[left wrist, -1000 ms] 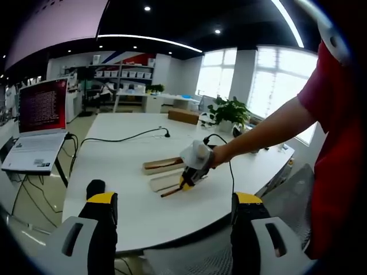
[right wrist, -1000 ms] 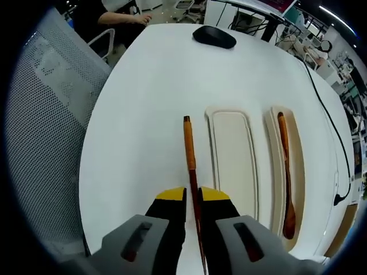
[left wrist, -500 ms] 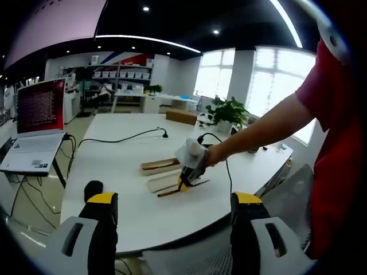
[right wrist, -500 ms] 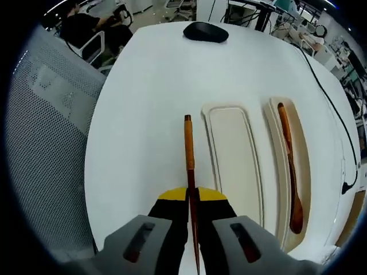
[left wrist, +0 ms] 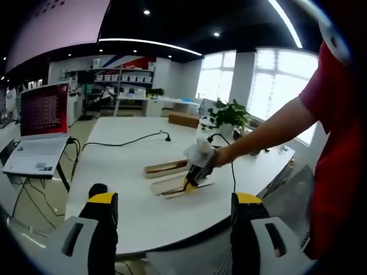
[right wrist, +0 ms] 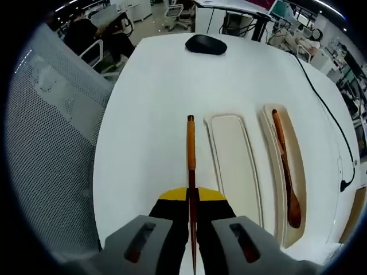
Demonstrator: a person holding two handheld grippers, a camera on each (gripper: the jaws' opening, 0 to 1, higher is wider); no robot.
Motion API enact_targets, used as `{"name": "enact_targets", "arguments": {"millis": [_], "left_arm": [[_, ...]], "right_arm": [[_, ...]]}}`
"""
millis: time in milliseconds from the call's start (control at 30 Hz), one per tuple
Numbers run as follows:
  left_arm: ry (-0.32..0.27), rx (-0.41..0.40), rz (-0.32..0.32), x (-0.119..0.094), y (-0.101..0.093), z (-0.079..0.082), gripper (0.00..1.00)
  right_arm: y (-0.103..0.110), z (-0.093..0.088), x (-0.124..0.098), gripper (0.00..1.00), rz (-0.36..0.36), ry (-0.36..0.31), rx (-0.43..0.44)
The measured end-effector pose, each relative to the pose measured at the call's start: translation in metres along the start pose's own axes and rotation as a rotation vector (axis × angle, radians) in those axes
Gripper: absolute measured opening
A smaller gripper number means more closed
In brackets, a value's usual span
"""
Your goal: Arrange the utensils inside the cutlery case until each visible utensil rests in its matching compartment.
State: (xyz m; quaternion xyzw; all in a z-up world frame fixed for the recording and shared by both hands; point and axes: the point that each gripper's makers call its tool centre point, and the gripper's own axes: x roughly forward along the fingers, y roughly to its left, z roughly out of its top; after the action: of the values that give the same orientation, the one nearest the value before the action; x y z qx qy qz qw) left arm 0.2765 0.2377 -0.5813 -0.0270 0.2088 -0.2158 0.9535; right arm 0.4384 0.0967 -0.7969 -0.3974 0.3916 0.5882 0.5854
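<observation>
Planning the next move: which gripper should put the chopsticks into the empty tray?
Right. The right gripper is shut on the chopsticks, beside the empty tray. The left gripper hangs open, far off.

Left gripper view: set back off the white table [left wrist: 132, 212] edge, facing level across it toward the windows (far from the work).
Right gripper view: close above, looking steeply down.
Shared: cutlery case [left wrist: 166, 176] [right wrist: 232, 163], right gripper [left wrist: 192, 179] [right wrist: 191, 200].
</observation>
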Motion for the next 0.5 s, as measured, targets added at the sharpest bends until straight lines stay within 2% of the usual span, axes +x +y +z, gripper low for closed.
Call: {"name": "enact_targets", "arguments": {"millis": [167,267,500], "left_arm": [[-0.001,0.014,-0.015,0.000,-0.004,0.003,0.83],[-0.008,0.011,-0.010,-0.002,-0.004,0.003,0.83],[0.001,0.012,-0.013,-0.003,-0.008,-0.001,0.83]], "right_arm": [[0.001,0.002,-0.007,0.00,0.003,-0.006,0.031],[0.001,0.010,-0.013,0.00,0.002,-0.048,0.040],[-0.008,0.010,-0.023,0.00,-0.006,-0.035,0.045]]}}
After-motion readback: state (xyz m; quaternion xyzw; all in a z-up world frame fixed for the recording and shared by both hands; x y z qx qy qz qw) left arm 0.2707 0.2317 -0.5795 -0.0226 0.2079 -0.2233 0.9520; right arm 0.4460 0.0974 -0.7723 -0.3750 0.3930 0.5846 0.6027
